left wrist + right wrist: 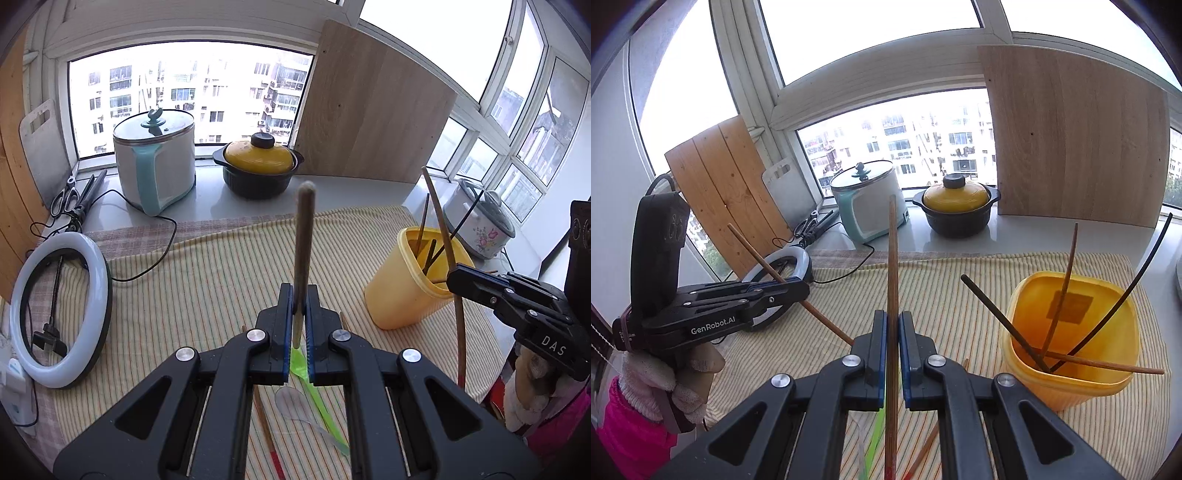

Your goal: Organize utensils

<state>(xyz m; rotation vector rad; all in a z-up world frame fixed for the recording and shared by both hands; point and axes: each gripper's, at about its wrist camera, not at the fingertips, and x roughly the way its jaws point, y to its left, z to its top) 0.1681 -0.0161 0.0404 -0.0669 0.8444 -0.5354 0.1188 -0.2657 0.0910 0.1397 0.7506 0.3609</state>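
Both black two-finger grippers, left gripper (299, 291) and right gripper (893, 317), are clamping tight on one brown wooden chopstick (303, 236) each (steep angle), so I'd be tipping them upright over the yellow plastic tub (1071, 332) sitting lower right before releasing.

Daylight is pouring through the windows (192, 96), blowing out the sky and leaving only soft shadows on the striped cloth (207, 280). Fisheye distortion is bending straight frames toward dark vignetted corners. The nearest chopstick tip (306, 192) is blurring.
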